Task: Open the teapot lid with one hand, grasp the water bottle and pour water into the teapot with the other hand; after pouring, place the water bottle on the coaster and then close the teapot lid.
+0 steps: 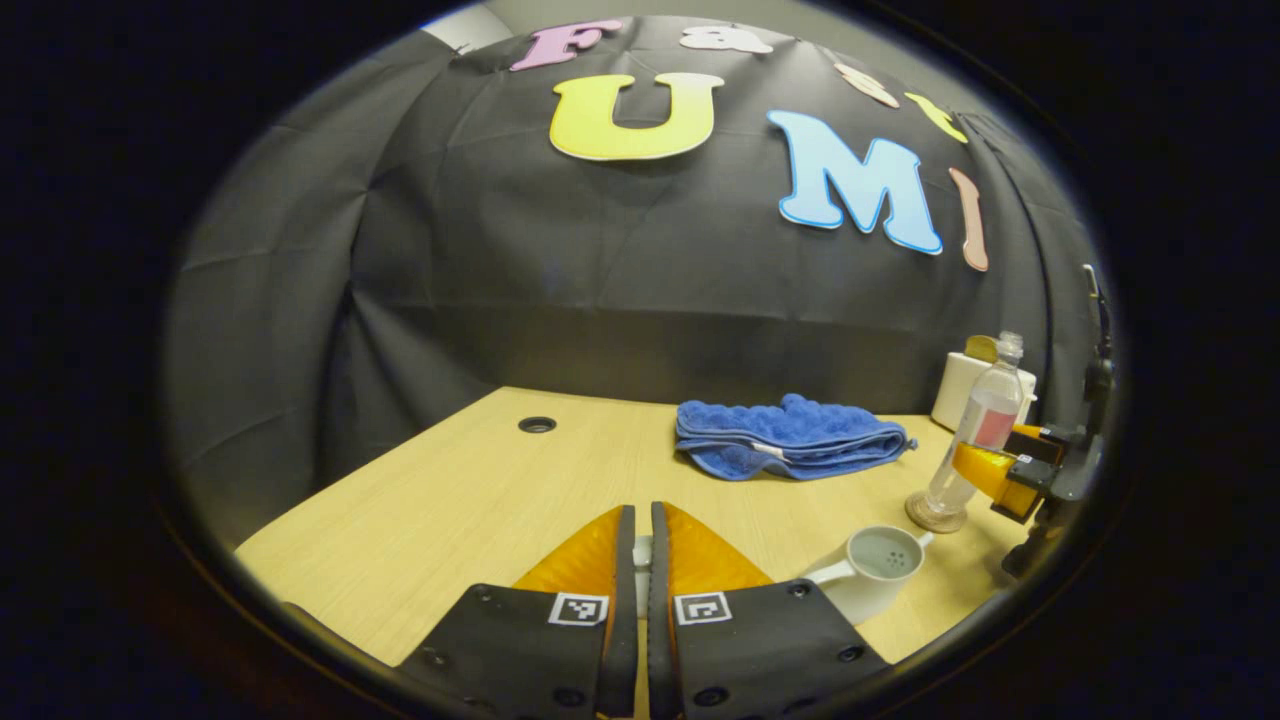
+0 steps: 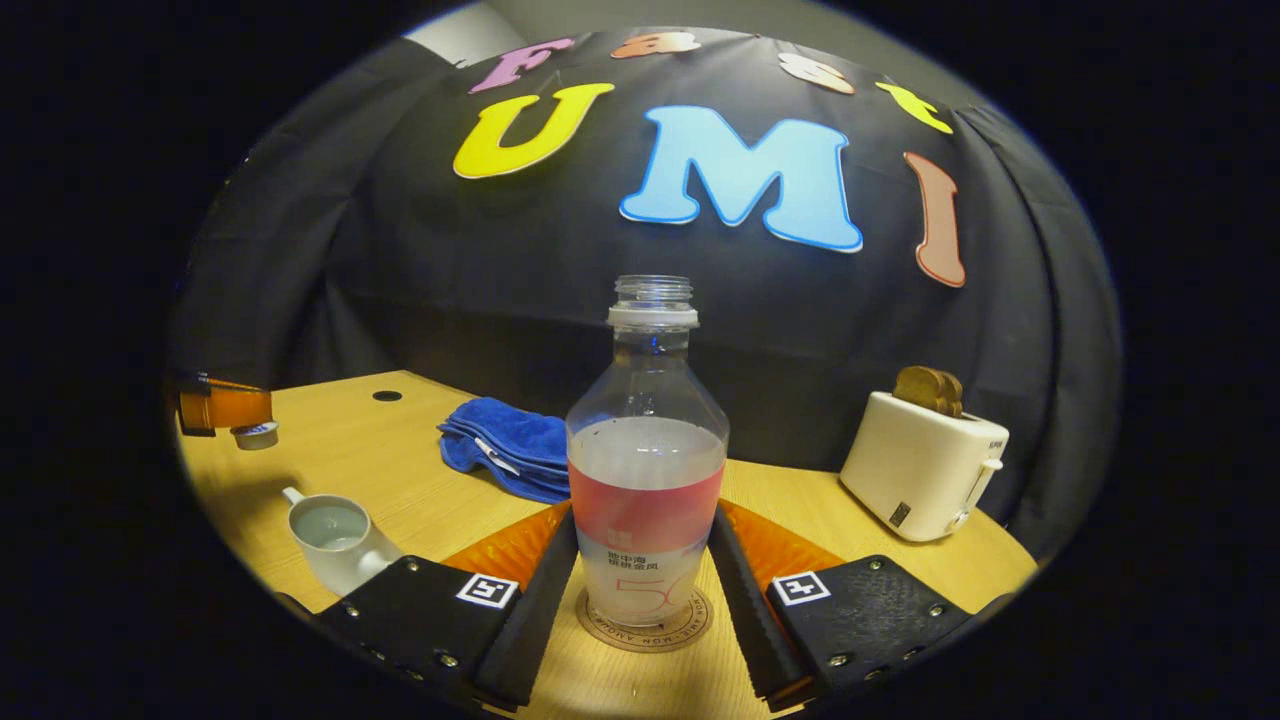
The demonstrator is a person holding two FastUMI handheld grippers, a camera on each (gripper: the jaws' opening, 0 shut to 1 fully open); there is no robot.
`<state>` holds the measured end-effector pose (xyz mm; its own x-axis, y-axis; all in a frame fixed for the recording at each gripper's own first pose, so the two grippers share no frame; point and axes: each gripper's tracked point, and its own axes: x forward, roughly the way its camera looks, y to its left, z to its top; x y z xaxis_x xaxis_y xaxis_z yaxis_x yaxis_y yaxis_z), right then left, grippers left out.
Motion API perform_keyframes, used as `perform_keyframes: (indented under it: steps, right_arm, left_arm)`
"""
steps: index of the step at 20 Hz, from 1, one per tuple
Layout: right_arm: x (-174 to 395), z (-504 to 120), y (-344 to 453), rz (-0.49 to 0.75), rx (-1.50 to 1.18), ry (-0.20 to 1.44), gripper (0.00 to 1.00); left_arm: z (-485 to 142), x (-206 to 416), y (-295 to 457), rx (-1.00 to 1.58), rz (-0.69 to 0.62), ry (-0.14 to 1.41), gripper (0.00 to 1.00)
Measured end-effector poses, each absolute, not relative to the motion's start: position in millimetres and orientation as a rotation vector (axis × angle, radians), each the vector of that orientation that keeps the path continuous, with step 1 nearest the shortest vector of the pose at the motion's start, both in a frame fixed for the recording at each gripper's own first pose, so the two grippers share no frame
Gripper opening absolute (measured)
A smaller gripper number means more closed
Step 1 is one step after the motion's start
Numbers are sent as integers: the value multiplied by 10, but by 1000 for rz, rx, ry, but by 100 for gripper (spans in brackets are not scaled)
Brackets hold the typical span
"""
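Right gripper [image 2: 645,560] brackets the water bottle [image 2: 647,470], fingers against its sides; bottle stands uncapped on the coaster [image 2: 645,625]. Left gripper [image 1: 640,560] is pinched nearly closed on the small teapot lid [image 2: 255,434], held aloft. Teapot [image 2: 335,540] stands open. Risk: a skewed release could tip the bottle and spill.

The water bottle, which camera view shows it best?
The right gripper view: the water bottle stands centred and close on its coaster, water level visible. The left gripper view shows it small at the right edge.
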<state>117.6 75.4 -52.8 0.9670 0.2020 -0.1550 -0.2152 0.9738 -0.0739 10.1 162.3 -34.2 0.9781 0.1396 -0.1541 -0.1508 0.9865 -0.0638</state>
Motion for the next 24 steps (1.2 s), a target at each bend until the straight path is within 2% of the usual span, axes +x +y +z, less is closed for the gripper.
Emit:
perform_keyframes:
  steps: [12,14,15,24]
  right_arm:
    - [1255,-701,646,215,8,199,79]
    - [1227,-664,616,203,-9,186,83]
    - [1215,-622,599,201,-12,175,90]
    - [870,-409,519,205,30,74,90]
  left_arm:
    - [-370,121,1549,-67,130,152,11]
    - [-360,126,1528,-67,124,148,11]
    - [-356,127,1516,-67,120,146,11]
    - [-220,135,1214,-68,40,105,11]
